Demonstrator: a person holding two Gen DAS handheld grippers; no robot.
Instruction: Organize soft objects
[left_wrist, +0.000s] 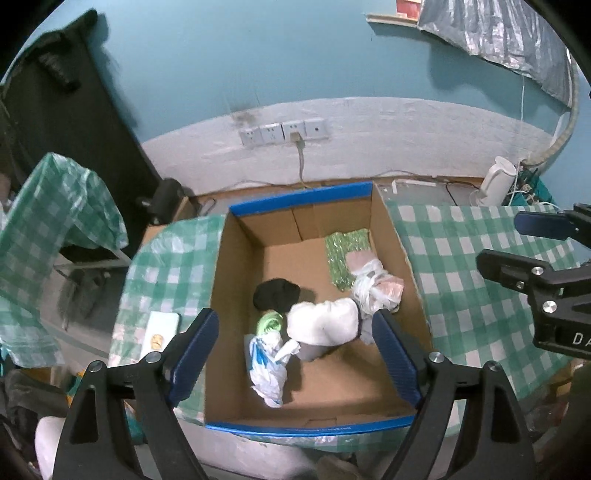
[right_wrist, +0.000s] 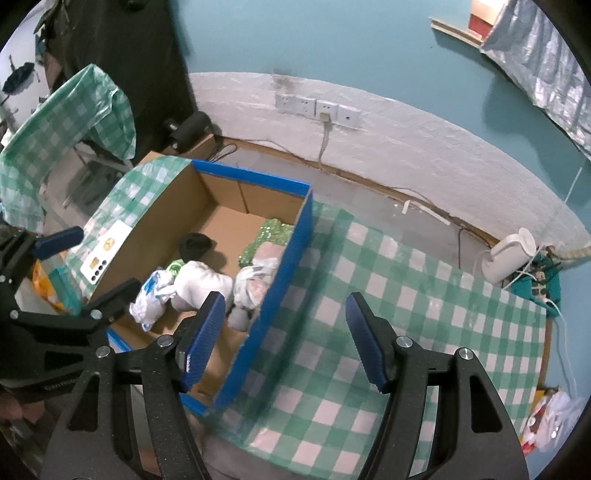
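A cardboard box with blue rim (left_wrist: 295, 201) (right_wrist: 275, 280) sits on the green checked tablecloth. Inside lie a white cloth bundle (left_wrist: 325, 321) (right_wrist: 201, 284), a black soft item (left_wrist: 277, 293) (right_wrist: 195, 245), a green item (left_wrist: 269, 325), a white-and-blue plastic bag (left_wrist: 267, 365) (right_wrist: 149, 299), a clear bag bundle (left_wrist: 373, 286) (right_wrist: 253, 286) and a green glittery sheet (left_wrist: 341, 254) (right_wrist: 269, 236). My left gripper (left_wrist: 295, 354) hangs open and empty above the box. My right gripper (right_wrist: 286, 339) is open and empty above the box's right wall; it also shows in the left wrist view (left_wrist: 524, 251).
A white phone (left_wrist: 162, 328) (right_wrist: 107, 254) lies on the cloth left of the box. A white kettle (left_wrist: 496, 181) (right_wrist: 511, 258) and cables stand at the back right. Wall sockets (left_wrist: 284, 131) are behind. A cloth-draped chair (left_wrist: 55, 206) stands left. A plastic bag (right_wrist: 550, 413) lies at far right.
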